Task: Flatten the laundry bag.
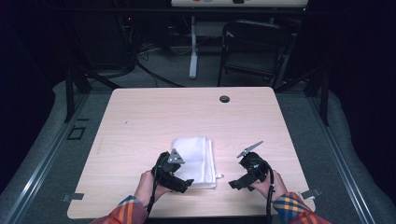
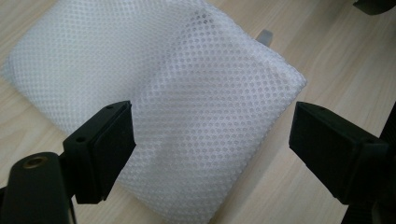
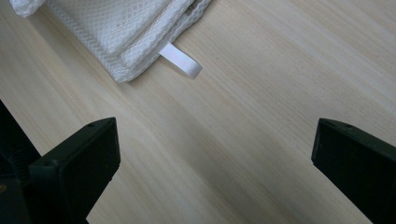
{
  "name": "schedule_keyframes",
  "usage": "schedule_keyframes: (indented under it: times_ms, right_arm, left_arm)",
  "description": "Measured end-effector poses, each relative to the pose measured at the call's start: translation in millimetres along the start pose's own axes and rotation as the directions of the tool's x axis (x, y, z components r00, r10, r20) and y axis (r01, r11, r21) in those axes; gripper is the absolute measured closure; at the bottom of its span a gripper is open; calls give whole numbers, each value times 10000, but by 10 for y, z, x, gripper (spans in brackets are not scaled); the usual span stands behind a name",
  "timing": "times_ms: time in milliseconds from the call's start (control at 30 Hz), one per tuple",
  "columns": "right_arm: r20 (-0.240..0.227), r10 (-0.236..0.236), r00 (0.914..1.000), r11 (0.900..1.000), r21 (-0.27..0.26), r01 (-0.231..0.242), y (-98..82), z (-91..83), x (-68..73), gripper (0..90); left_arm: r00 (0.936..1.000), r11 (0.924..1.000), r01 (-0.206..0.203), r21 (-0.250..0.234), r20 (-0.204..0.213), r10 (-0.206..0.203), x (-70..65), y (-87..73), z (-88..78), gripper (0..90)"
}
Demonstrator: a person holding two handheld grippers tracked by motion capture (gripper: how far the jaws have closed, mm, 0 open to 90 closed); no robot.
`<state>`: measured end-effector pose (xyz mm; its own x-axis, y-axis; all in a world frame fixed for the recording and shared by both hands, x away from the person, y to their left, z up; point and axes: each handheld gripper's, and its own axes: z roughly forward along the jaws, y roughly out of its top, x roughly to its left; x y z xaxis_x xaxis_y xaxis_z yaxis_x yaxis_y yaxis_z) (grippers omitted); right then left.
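The folded white mesh bag (image 1: 195,161) lies flat on the wooden table (image 1: 149,116), near the person's edge and slightly left of centre. In the high view the left gripper (image 1: 186,183) sits at the bag's near left corner and covers part of that corner; the left hand (image 1: 148,186) holding it is partly hidden behind the gripper body. In the left gripper view the jaws stand apart on either side of a folded corner of the mesh bag (image 2: 205,107); the pads do not press on it, and the bag's far left part is cut off by the frame edge. The right gripper (image 1: 238,183) hovers to the right of the bag, apart from it, jaws spread wide over bare table (image 3: 243,140). In the right gripper view a small white fabric tab (image 3: 181,60) protrudes from the bag's stitched edge (image 3: 126,28); most of the bag is out of frame. A small dark round item (image 1: 224,99) near the far edge is too small to identify.
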<state>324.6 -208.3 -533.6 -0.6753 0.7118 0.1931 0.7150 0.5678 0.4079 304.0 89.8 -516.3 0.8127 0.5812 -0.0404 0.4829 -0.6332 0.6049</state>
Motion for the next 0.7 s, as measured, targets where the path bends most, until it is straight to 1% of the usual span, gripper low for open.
schedule_keyframes:
  times_ms: [67, 100, 233, 267, 367, 433, 467, 500, 533, 567, 600, 633, 667, 700]
  right_arm:
    - [-4, -4, 10000, 10000, -4, 4, 0, 0, 2, 8]
    - [2, -10, 10000, 10000, 8, 10, 1, 0, 3, 9]
    - [-50, 26, 10000, 10000, -44, -26, 4, 7, 13, 12]
    - [-74, 47, 10000, 10000, -71, -48, 3, 10, 16, 12]
    - [-100, 21, 9999, 10000, -53, -22, 3, 8, 17, 14]
    - [-23, -164, 9999, 9998, 104, 164, 2, 0, 10, 16]
    - [-4, -96, 10000, 10000, 15, 96, -3, 10, 21, 16]
    - [-39, -134, 9999, 9999, 40, 134, -2, 12, 23, 17]
    - [-65, -127, 9999, 9999, 9, 127, -2, 19, 28, 17]
    - [-56, -152, 9999, 9999, 60, 152, -1, 20, 30, 19]
    - [-49, -176, 9998, 9998, 94, 176, -1, 25, 35, 20]
    - [-69, -168, 9998, 9998, 73, 168, -2, 31, 40, 20]
    - [-140, -55, 9999, 9999, 84, 56, 0, 34, 54, 20]
    - [-78, -261, 9996, 9994, 224, 262, 0, 32, 43, 20]
  left_arm:
    - [9999, 9998, -142, 137, 94, 141, -13, 10, 31, 142]
    - [9998, 9996, -193, 192, 37, 192, -24, 14, 54, 145]
    - [9990, 9977, -440, 512, 103, 435, -44, 23, 140, 154]
    - [9988, 9969, -497, 605, 24, 496, -55, 24, 166, 160]
    - [9978, 9936, -653, 922, -11, 657, -75, 23, 241, 170]
    - [9972, 9914, -732, 1088, -78, 745, -86, 21, 281, 182]
    - [9972, 9912, -701, 1121, -179, 725, -94, 17, 302, 192]
    - [9972, 9912, -701, 1121, -179, 725, -94, 17, 302, 203]
    - [9968, 9891, -745, 1267, -202, 776, -91, 16, 326, 213]
    - [9958, 9872, -810, 1371, -314, 861, -91, 16, 340, 223]
    - [9965, 9877, -740, 1377, -296, 787, -98, 13, 355, 235]
    - [9953, 9854, -868, 1466, -309, 923, -95, 15, 360, 239]
    - [9945, 9840, -913, 1529, -362, 979, -101, 14, 370, 244]
    - [9943, 9833, -939, 1561, -354, 1006, -109, 12, 380, 246]
